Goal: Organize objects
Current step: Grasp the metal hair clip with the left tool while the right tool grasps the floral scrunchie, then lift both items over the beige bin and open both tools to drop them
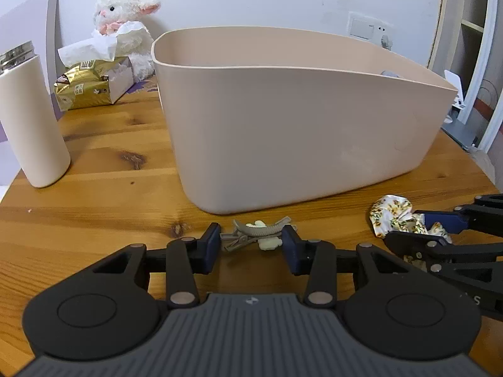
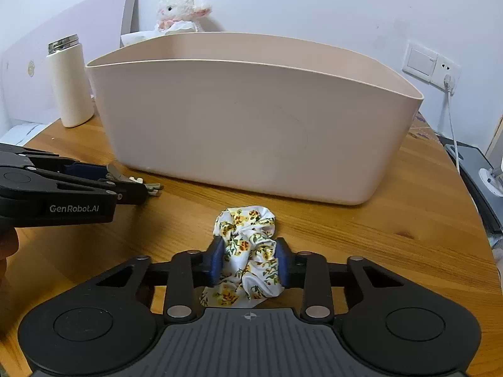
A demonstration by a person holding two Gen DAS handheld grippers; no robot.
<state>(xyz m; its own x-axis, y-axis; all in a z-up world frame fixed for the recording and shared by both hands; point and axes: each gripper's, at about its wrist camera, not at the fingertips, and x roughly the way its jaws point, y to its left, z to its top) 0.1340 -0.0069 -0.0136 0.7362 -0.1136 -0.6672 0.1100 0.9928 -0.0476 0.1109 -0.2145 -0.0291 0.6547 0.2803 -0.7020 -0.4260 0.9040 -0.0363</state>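
Hair clips and scrunchie before the bin, bottle to its left.

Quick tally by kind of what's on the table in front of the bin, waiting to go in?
Hair clips: 2, overlapping, between the left gripper's fingers
Floral scrunchie: 1, between the right gripper's fingers
Total: 3, all outside the bin

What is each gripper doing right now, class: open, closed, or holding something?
Left gripper: open, its fingers on either side of the hair clips on the table, not yet clamped.
Right gripper: closed on the floral scrunchie.
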